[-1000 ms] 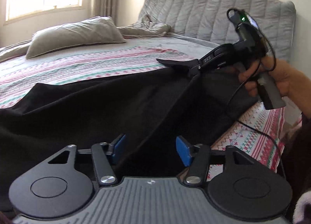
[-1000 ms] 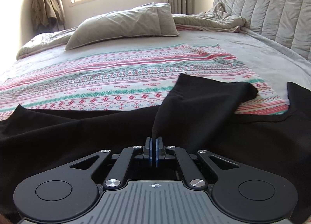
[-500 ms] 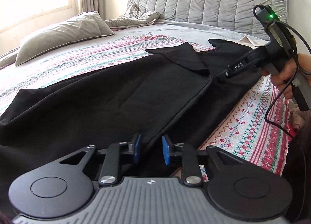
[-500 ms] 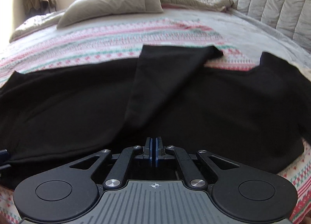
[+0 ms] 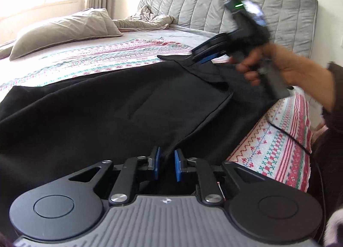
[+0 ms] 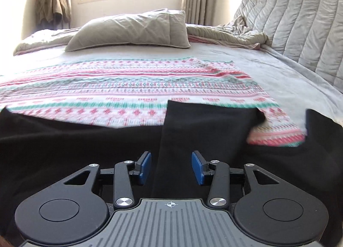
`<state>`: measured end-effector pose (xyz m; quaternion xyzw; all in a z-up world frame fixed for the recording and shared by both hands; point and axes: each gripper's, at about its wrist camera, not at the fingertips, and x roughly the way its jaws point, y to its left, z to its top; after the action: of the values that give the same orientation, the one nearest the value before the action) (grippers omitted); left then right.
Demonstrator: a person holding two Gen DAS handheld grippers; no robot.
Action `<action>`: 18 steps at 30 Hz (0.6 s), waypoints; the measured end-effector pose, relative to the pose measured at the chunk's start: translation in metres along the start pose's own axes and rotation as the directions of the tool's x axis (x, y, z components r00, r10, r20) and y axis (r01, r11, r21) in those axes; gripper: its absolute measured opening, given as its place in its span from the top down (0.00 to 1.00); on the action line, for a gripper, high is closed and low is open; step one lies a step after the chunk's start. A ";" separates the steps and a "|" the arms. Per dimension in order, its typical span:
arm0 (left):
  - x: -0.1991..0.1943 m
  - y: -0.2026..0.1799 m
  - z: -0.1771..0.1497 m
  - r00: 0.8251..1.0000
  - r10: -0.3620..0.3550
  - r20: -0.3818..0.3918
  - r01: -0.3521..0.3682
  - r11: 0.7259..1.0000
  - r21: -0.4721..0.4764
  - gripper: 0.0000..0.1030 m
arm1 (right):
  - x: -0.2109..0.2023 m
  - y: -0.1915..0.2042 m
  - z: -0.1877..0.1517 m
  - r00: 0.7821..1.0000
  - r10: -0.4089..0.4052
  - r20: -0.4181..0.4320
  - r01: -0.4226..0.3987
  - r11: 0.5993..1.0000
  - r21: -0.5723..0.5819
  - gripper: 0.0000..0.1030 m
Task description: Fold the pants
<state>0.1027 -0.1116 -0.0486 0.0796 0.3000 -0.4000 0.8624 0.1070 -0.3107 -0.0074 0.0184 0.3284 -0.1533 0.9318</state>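
Black pants (image 5: 107,114) lie spread across the near side of the bed. My left gripper (image 5: 167,163) sits low at their near edge. Its jaws are closing, with a fold of the black cloth running between the blue pads and a narrow gap still showing. My right gripper (image 6: 171,167) is opening, and a strip of the pants (image 6: 64,139) lies loose between its parted pads. In the left wrist view the right gripper (image 5: 199,57) is blurred and held by a hand (image 5: 289,71) just above the far end of the pants. A turned-over flap (image 6: 203,122) rests on the cloth.
A red, green and white patterned blanket (image 6: 128,88) covers the bed under the pants. A grey pillow (image 6: 128,30) and a crumpled grey quilt (image 6: 225,34) lie at the back. The padded headboard (image 6: 300,21) is on the right. A black cable (image 5: 289,135) hangs from the right gripper.
The right gripper laid the flap down on the pants, let go of it and opened, pulling back. The left jaws narrowed around the near edge of the pants.
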 end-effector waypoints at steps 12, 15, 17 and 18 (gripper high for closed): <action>0.005 0.012 0.001 0.998 -0.067 0.001 0.067 0.993 -0.100 0.78 | 0.099 0.012 0.047 0.994 -0.088 -0.061 0.089 0.996 0.015 0.70; 0.003 0.013 0.001 0.998 -0.057 0.003 0.057 0.993 -0.099 0.83 | 0.108 0.013 0.048 0.988 -0.143 -0.060 0.142 0.990 -0.019 0.96; 0.002 0.014 0.000 0.999 -0.054 0.005 0.054 0.994 -0.099 0.84 | 0.099 0.010 0.050 0.983 -0.184 -0.023 0.183 0.982 -0.037 0.99; 0.001 0.014 0.001 0.999 -0.051 0.008 0.052 0.994 -0.100 0.85 | 0.090 0.006 0.053 0.980 -0.200 0.003 0.200 0.979 -0.038 0.99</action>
<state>0.1142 -0.1032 -0.0504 0.0278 0.3194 -0.4068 0.8554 0.2072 -0.3369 -0.0223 -0.0322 0.3316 -0.2401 0.9118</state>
